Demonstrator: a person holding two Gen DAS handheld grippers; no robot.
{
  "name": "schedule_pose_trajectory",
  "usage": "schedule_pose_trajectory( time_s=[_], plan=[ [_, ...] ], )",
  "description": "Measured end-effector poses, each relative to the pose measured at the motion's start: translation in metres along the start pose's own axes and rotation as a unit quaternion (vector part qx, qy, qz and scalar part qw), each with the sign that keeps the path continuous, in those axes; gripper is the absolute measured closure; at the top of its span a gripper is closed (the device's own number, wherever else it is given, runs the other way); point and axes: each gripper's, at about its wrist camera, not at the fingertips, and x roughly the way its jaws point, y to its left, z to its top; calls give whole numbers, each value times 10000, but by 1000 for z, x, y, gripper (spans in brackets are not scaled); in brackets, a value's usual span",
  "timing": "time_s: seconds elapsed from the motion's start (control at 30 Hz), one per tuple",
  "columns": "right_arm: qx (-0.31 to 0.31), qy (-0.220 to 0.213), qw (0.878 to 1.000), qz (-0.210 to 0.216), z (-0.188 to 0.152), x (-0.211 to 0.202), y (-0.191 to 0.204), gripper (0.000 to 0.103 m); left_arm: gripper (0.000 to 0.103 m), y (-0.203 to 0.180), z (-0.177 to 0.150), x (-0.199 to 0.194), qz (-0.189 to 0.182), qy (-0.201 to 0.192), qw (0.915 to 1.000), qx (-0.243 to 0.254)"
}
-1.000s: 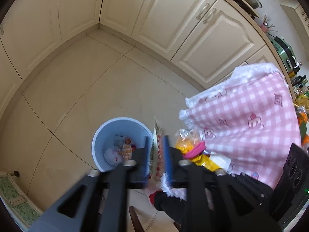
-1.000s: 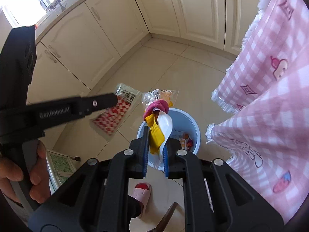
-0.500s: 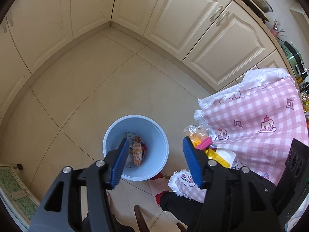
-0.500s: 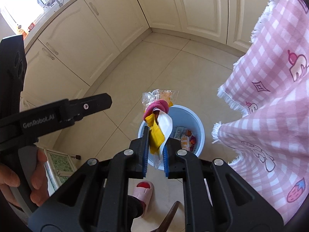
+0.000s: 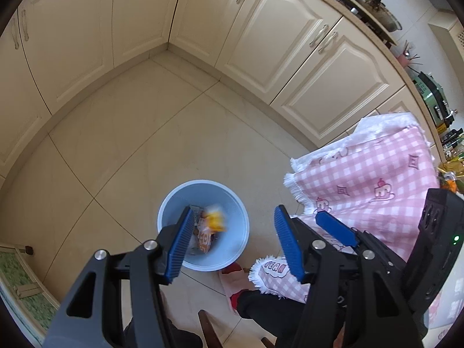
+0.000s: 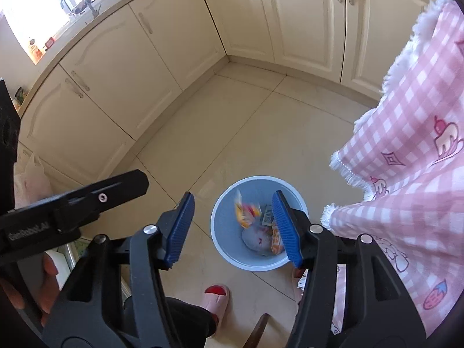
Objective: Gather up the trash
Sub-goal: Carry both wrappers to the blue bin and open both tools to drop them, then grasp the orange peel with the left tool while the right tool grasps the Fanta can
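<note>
Opening the right gripper empty-jawed above the bin, I keep it centred; blurred wrappers seemingly land inside.

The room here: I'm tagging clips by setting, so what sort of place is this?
A home kitchen, most likely. Cream cabinets line a tiled floor, a pan sits on a stove, and a sink tap stands under the window. A blue trash bin stands beside a pink checked tablecloth.

Blue bin; pink-checked cloth
</note>
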Motion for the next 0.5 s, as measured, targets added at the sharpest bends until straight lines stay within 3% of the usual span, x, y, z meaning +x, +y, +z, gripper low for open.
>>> schedule_pose_trajectory(
  time_s=[0.23, 0.5],
  plan=[
    [-74, -436, 9989, -158, -4, -50, 10, 47, 47, -19, -8, -38, -158, -254, 9995, 137],
    [-342, -1552, 9849, -693, -14, -158, 21, 47, 44, -76, -27, -111, -566, -878, 9924, 656]
  ],
)
